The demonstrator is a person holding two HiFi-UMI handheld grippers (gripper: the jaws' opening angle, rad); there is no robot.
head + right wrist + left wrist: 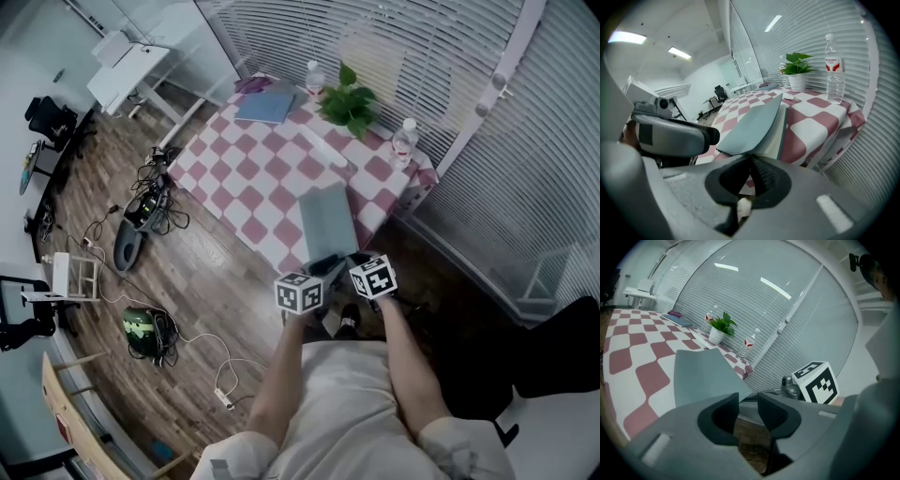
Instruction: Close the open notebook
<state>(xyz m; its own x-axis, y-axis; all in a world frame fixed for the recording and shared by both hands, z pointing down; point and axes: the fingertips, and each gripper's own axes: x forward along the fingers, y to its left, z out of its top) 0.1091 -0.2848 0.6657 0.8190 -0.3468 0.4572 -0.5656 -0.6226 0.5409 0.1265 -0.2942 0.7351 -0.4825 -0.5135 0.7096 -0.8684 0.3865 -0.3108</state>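
Notebook [328, 220], cover lifted, corner in right gripper [751, 159], just beyond left gripper [747, 405]

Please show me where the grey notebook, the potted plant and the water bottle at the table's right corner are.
grey notebook [326, 220]: head view, middle of its cover.
potted plant [349, 105]: head view, on its leaves.
water bottle [403, 142]: head view, on its body.
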